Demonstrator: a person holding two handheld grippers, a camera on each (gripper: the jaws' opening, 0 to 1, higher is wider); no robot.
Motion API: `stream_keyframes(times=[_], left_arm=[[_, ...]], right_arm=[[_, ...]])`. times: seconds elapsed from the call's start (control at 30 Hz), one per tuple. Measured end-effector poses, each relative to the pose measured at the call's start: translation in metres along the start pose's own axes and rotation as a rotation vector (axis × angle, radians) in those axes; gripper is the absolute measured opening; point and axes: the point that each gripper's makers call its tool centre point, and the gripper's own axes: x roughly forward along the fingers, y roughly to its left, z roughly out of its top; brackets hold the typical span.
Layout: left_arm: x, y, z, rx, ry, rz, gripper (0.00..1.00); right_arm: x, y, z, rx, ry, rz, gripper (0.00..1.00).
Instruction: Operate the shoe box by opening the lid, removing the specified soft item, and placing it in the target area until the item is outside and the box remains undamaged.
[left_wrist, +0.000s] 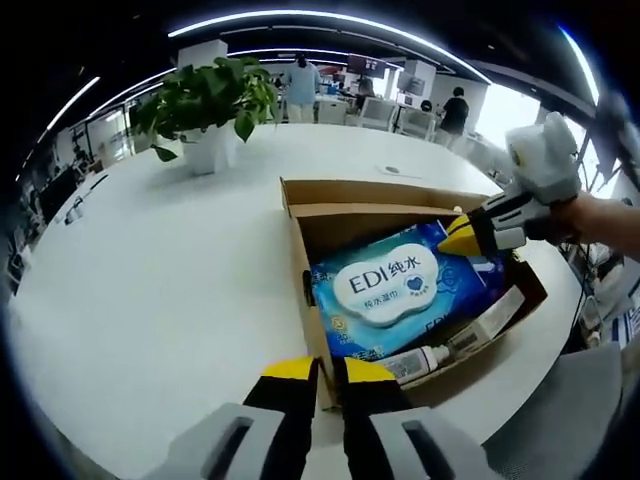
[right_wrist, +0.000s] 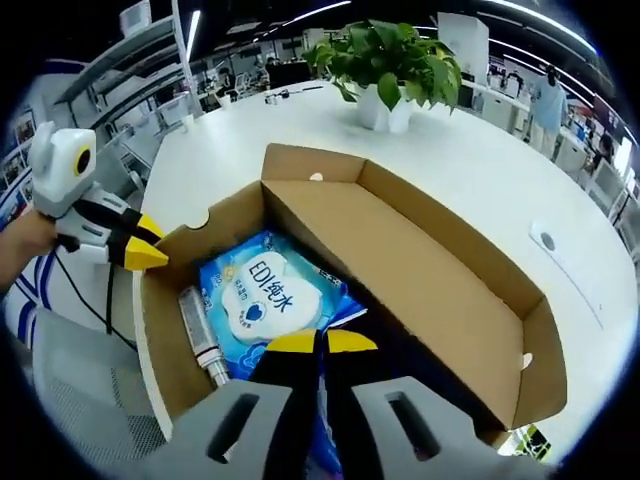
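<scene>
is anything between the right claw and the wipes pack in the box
Nothing visible does. The lid is already open, and the blue wipes pack lies exposed on top in the shoe box. The right claw hovers just over its edge; the tube lies beside it.

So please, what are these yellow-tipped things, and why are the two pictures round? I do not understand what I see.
A person holds a grasping tool in each hand, and a wide-angle camera rides on each, so the pictures are round. The left tool rests at the rim of an open cardboard box on a white table. The right tool reaches inside, above a blue wipes pack beside a small tube. Both tools look shut and hold nothing. A potted plant stands behind.
</scene>
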Motion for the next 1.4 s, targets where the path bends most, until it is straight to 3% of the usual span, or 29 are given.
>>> stream_keyframes(times=[0.63, 0.97, 1.2, 1.4], left_arm=[[-0.001, -0.005, 0.003, 0.070, 0.051, 0.008, 0.09], [-0.006, -0.014, 0.023, 0.115, 0.018, 0.011, 0.19], [-0.004, -0.024, 0.042, 0.134, -0.032, -0.005, 0.21], [0.011, -0.038, 0.041, 0.145, 0.005, -0.056, 0.21]], right_arm=[[-0.028, -0.009, -0.005, 0.033, -0.027, -0.040, 0.00], [-0.043, -0.019, -0.013, 0.074, -0.045, -0.058, 0.00], [-0.051, -0.026, -0.019, 0.105, -0.058, -0.069, 0.00], [-0.057, -0.033, -0.025, 0.135, -0.063, -0.074, 0.00]])
